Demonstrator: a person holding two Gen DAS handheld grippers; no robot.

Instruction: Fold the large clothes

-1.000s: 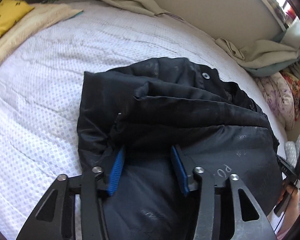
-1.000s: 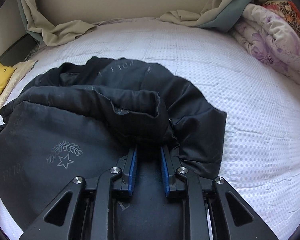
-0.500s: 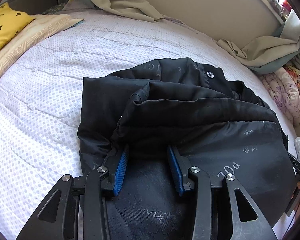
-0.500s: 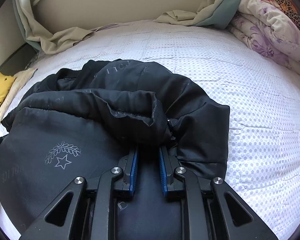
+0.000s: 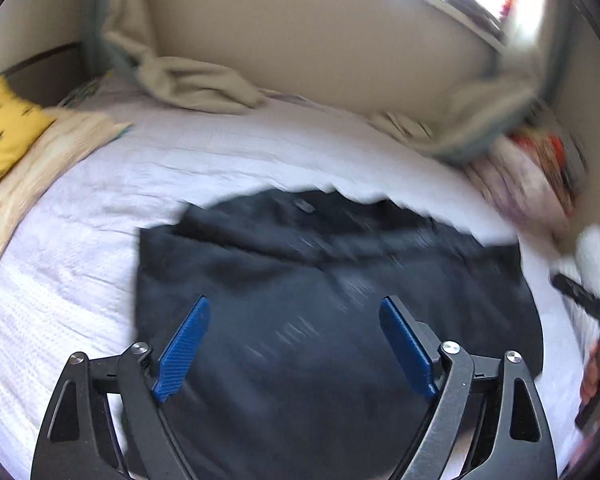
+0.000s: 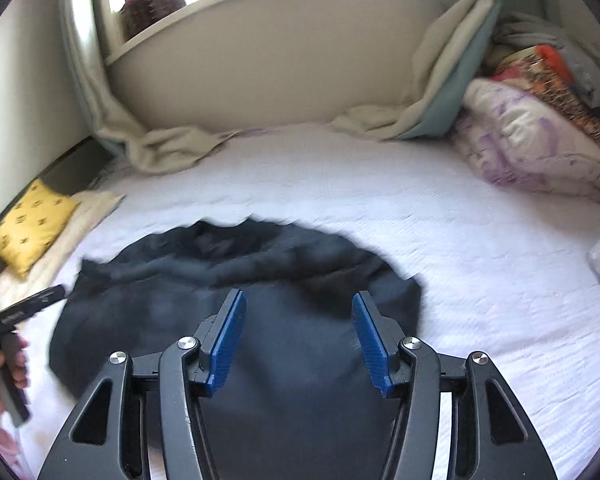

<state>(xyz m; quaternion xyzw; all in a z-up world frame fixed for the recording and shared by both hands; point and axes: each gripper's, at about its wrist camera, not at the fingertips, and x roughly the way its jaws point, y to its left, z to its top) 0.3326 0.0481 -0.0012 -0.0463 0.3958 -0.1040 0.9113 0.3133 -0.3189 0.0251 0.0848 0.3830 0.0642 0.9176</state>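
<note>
A black padded jacket [image 5: 320, 280] lies folded on the white bed cover [image 5: 80, 272]; the right wrist view shows the same jacket [image 6: 260, 280] from the other side. My left gripper [image 5: 296, 308] hovers above it, jaws opening wide, nothing between the blue pads. My right gripper [image 6: 298, 304] is also lifted off the jacket with its jaws opening and no cloth between them. Each view catches the other gripper at its edge, held in a hand [image 6: 0, 364]. Both pictures are blurred by motion.
A yellow cushion [image 6: 32, 228] and a cream blanket [image 5: 40, 160] lie at the left of the bed. Beige curtains [image 6: 172, 144] pool along the wall behind. A floral quilt [image 6: 532, 140] is heaped at the right corner. White bed cover [image 6: 480, 280] surrounds the jacket.
Both grippers let go of the jacket's folded edge, opened and pulled up and back. The jacket now lies flatter on the bed and looks smaller in both views.
</note>
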